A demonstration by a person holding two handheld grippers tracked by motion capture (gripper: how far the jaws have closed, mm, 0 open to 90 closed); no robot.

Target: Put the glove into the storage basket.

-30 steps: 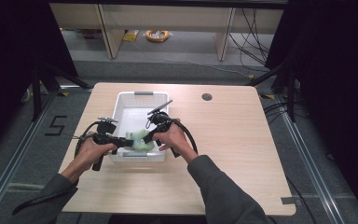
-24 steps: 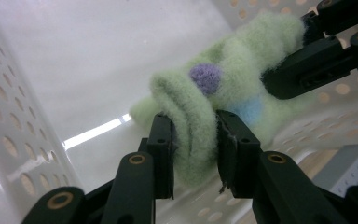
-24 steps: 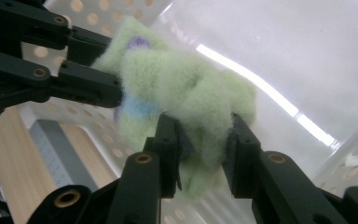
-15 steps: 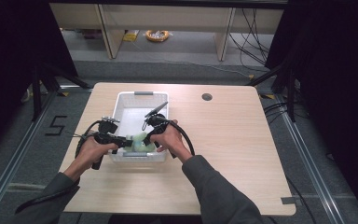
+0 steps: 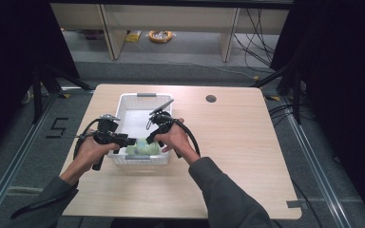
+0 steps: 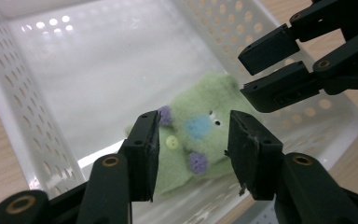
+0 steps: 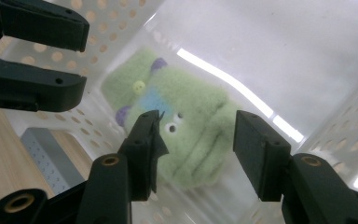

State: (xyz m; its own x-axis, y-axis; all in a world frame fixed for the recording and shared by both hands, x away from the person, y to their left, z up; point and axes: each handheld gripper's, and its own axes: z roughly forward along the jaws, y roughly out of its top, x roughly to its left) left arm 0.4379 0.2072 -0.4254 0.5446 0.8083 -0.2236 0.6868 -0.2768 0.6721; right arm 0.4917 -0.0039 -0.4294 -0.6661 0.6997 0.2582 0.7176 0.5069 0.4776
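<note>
I had both tools poised over the near end of the white basket [image 5: 138, 97], which sat on the worktop [image 5: 237, 156] a little left of centre. The green plush toy [image 5: 142, 148] lay on the basket floor, close against the near wall, a soft felt thing with purple nubs, a blue patch, a yellow button and small eyes.

The left hand-held gripper [image 6: 193, 154] stood released, its jaws spread with the toy's button and blue patch showing in the gap between them. I could not tell whether the pads touched the fabric; they seemed to hang just above it. The right hand-held gripper [image 7: 196, 154] was likewise spread wide, framing the toy's eyes and its lower folds, with nothing pinched. In the left gripper view the right tool's jaws came in from the upper right, near the toy's far edge, so the two tools approached from opposite sides.

I judged this to be the reach before the pick: the toy was not yet grasped and had not left the basket. The next move called for lowering one tool until its jaws bracketed a fold of the plush, then closing firmly, since soft felt gives and may slip. Both tools crowded the same small spot beside the perforated wall, so I would have kept them from knocking together.
</note>
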